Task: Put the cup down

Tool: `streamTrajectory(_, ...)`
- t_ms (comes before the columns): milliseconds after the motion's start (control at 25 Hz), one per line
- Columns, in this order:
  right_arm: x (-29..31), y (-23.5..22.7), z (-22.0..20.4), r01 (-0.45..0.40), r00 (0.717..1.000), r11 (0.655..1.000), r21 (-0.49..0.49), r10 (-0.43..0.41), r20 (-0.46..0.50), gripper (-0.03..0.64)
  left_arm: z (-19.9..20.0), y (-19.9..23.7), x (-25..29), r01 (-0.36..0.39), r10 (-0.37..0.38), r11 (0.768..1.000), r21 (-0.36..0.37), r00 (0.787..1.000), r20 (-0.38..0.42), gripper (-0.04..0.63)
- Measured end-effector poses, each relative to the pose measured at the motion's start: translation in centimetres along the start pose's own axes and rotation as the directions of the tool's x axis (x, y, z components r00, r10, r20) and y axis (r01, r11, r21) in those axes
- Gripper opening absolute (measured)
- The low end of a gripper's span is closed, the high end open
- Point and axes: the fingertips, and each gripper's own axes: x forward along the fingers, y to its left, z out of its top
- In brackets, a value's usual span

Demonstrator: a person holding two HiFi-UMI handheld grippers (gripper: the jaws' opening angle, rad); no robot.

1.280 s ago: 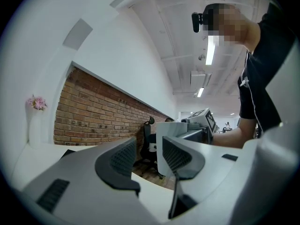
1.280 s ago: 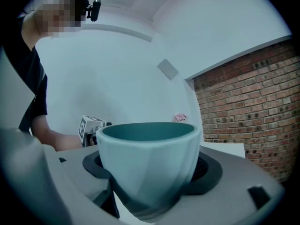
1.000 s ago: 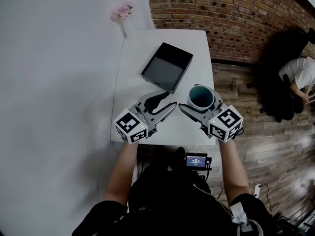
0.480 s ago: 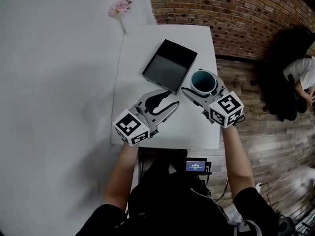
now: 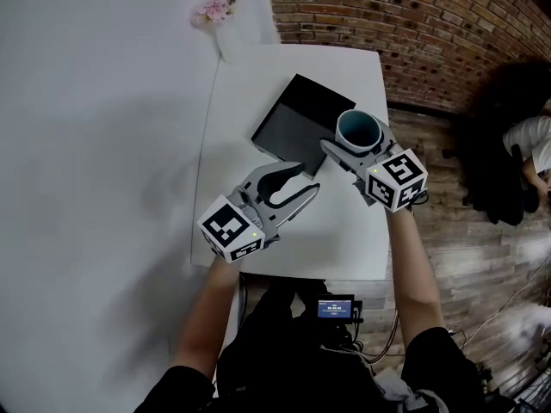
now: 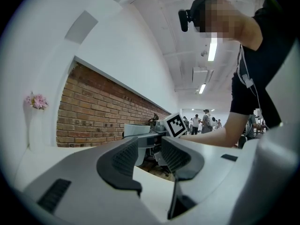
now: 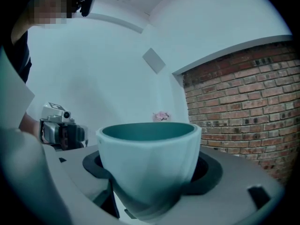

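A pale teal cup (image 5: 358, 131) (image 7: 149, 161) stands upright between the jaws of my right gripper (image 5: 350, 144) (image 7: 149, 172), which is shut on it, beside the near right corner of the black tray (image 5: 297, 120). I cannot tell whether the cup rests on the white table (image 5: 340, 226) or hangs just above it. My left gripper (image 5: 297, 186) (image 6: 149, 157) hovers over the table's near left part. Its jaws are closing a little and nothing is between them.
The black square tray lies at the middle of the small white table. A vase of pink flowers (image 5: 213, 11) stands at the far left corner. A brick wall (image 5: 413, 24) and a wooden floor (image 5: 456, 248) lie to the right, where a person (image 5: 525, 144) crouches.
My right gripper has carried the cup farther from me, up against the black tray's corner. The left gripper has shifted slightly forward and its jaws have narrowed a little.
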Motion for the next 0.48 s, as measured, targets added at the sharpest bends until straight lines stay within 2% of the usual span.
streamTrajectory(320, 5.0, -3.1, -1.7, -0.004, 0.999, 0.997, -0.076, 0.000, -0.043, 0.403, -0.1, 2.9, 0.5, -0.001, 0.001, 1.000, -0.004, 1.000, 0.020, 0.161)
streamTrajectory(480, 6.7, -4.7, -2.4, -0.002, 0.999, 0.999, -0.054, 0.000, -0.035, 0.403, -0.5, 4.0, 0.9, 0.001, -0.001, 1.000, -0.007, 1.000, 0.023, 0.161)
